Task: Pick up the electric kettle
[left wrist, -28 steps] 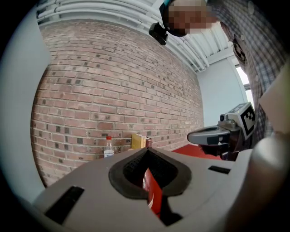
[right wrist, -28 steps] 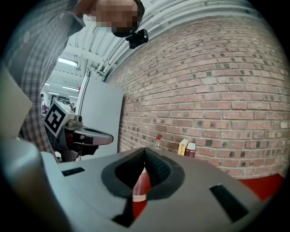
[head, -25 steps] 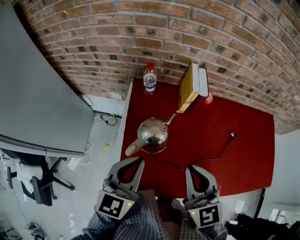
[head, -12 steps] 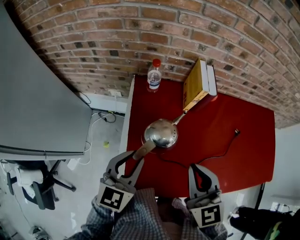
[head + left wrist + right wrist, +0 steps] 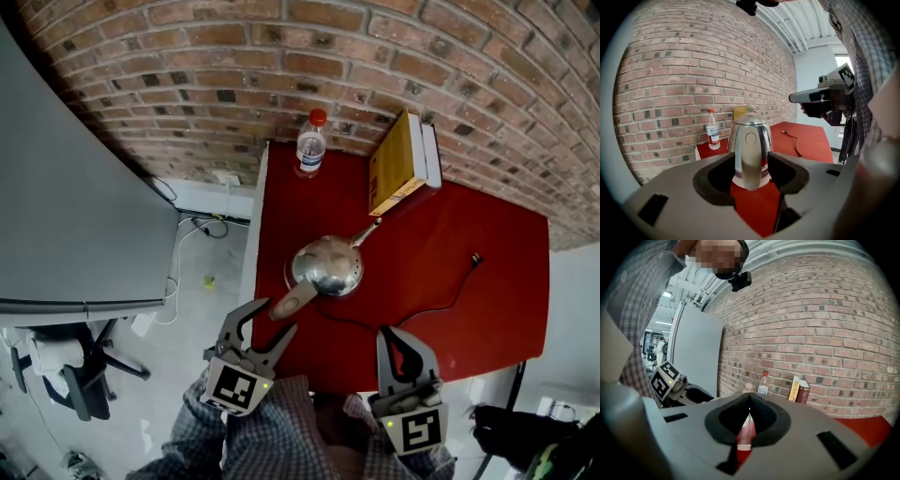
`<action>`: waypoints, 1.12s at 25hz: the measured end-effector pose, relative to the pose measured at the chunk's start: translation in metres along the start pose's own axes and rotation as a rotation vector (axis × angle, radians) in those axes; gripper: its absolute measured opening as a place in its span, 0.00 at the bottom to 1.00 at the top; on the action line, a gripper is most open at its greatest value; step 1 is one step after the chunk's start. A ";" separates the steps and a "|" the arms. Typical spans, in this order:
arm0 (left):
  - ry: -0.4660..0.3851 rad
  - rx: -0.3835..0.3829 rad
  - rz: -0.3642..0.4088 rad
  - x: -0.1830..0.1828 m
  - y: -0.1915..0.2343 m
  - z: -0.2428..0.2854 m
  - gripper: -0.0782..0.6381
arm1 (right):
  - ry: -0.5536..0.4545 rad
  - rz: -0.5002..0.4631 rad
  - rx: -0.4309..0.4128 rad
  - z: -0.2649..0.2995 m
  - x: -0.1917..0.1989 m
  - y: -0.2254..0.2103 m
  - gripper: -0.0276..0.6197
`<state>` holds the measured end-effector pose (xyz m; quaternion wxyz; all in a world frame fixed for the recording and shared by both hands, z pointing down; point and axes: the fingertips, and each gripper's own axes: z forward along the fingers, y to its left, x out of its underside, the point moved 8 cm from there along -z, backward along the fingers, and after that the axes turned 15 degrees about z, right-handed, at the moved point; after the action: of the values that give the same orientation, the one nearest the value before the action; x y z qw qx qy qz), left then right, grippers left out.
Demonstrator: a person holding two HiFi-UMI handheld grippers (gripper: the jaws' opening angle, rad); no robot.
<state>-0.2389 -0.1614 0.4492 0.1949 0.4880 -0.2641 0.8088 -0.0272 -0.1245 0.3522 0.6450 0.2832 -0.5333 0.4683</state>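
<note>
A shiny steel electric kettle (image 5: 328, 264) stands on the red table (image 5: 478, 234), its grey handle (image 5: 292, 302) pointing toward the near left corner. My left gripper (image 5: 268, 324) is just short of that handle with its jaws opening wide. In the left gripper view the handle (image 5: 749, 161) shows in the gap between the jaws, and the pads do not touch it. My right gripper (image 5: 391, 339) hovers over the table's near edge, shut and empty. In the right gripper view its jaws (image 5: 749, 405) meet.
A water bottle (image 5: 310, 144) with a red cap stands at the far left corner, books (image 5: 401, 165) lean by the brick wall, and a black power cord (image 5: 441, 296) trails right from the kettle. A grey panel (image 5: 75, 206) and an office chair (image 5: 66, 361) are left of the table.
My left gripper has moved down and forward to the kettle's handle, and its jaws have gone from shut to wide open. The right gripper has stayed shut and hardly shifted.
</note>
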 end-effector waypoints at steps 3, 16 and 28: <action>0.019 0.013 -0.004 0.010 -0.002 0.006 0.40 | 0.010 0.003 0.009 0.001 0.002 0.002 0.05; 0.073 0.040 0.070 0.030 -0.006 0.026 0.31 | 0.032 0.009 0.053 -0.002 0.009 0.003 0.05; 0.078 0.034 0.063 0.033 0.007 0.029 0.29 | 0.033 0.052 0.080 0.009 0.012 -0.008 0.05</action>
<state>-0.2371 -0.1829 0.4881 0.1712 0.4509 -0.2577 0.8372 -0.0237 -0.1316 0.3670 0.6294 0.2869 -0.5108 0.5105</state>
